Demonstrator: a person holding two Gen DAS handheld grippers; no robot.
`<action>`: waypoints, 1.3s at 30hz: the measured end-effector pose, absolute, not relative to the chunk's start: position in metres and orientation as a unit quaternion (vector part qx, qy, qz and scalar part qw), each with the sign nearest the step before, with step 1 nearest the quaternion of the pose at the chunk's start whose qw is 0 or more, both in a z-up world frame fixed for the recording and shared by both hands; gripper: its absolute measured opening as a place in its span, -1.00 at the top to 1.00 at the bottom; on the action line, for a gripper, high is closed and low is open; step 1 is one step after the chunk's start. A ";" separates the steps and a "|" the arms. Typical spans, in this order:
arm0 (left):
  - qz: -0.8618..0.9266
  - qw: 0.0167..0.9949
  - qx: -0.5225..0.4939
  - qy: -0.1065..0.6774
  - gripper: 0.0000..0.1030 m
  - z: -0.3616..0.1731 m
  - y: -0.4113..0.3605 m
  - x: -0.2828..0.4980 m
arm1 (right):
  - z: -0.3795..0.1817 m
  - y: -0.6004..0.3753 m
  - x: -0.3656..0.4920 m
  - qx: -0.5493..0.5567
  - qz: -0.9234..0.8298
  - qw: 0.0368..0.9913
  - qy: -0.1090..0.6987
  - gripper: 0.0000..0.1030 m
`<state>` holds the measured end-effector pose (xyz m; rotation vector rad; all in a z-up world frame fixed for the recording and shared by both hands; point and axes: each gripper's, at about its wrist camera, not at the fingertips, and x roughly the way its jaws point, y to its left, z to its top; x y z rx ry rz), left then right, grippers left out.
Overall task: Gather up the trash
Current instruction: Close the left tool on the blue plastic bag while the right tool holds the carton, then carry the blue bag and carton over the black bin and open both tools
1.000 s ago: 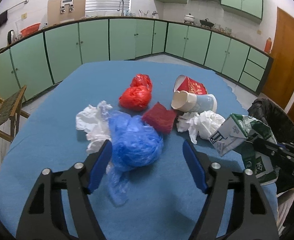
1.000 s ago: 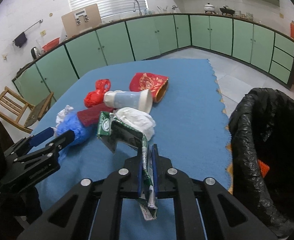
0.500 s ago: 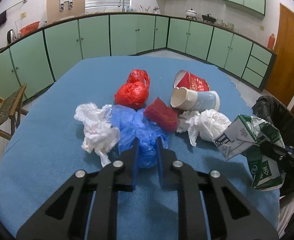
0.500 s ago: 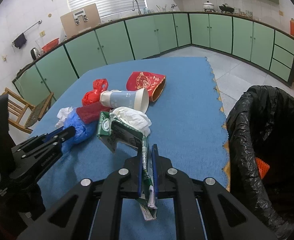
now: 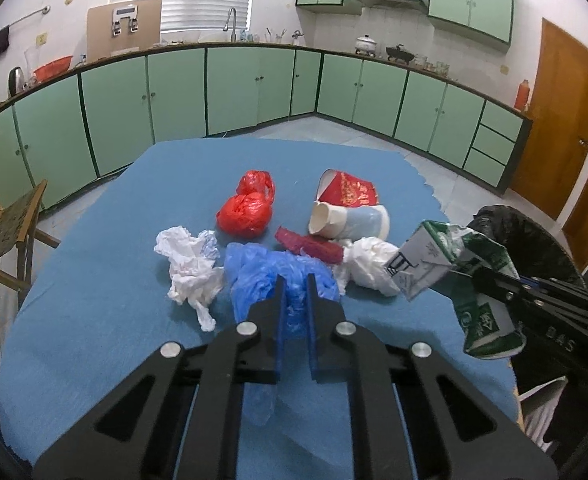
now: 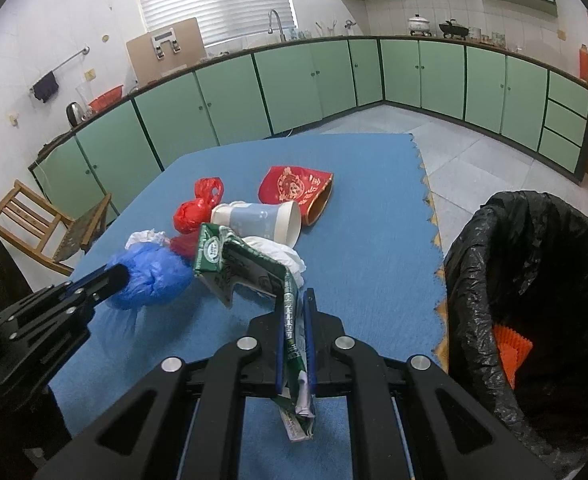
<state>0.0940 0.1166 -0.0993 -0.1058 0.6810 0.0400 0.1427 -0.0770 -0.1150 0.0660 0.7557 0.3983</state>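
text: "DAS" | on: right gripper (image 5: 464, 276) body, left wrist view | carton print: illegible

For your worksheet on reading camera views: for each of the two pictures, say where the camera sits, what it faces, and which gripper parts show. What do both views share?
Left wrist: sits behind the left gripper, facing the table; its fingers pinch the blue bag.
Right wrist: sits behind the right gripper, facing table and bin; its fingers pinch the milk carton.
Shared: blue bag, carton, red bag, cups, each other's gripper.
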 end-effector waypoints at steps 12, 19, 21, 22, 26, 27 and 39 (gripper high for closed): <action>-0.004 0.948 -0.048 0.313 0.87 -0.078 0.101 0.074 | -0.094 -0.093 0.133 0.045 0.185 0.918 0.347 0.84; -0.021 0.953 -0.045 0.300 0.87 -0.066 0.088 0.068 | -0.084 -0.105 0.127 0.055 0.177 0.922 0.339 0.84; -0.026 0.954 -0.045 0.297 0.87 -0.063 0.085 0.067 | -0.081 -0.109 0.127 0.058 0.173 0.924 0.337 0.84; -0.029 0.954 -0.044 0.295 0.87 -0.062 0.083 0.066 | -0.080 -0.111 0.127 0.060 0.171 0.924 0.336 0.84; -0.040 0.956 -0.040 0.288 0.87 -0.058 0.072 0.067 | -0.075 -0.116 0.125 0.064 0.165 0.927 0.331 0.84; -0.043 0.956 -0.039 0.287 0.87 -0.057 0.070 0.068 | -0.073 -0.118 0.125 0.064 0.163 0.928 0.329 0.84; -0.096 0.957 -0.028 0.272 0.87 -0.050 0.033 0.088 | -0.053 -0.157 0.123 0.066 0.119 0.942 0.306 0.84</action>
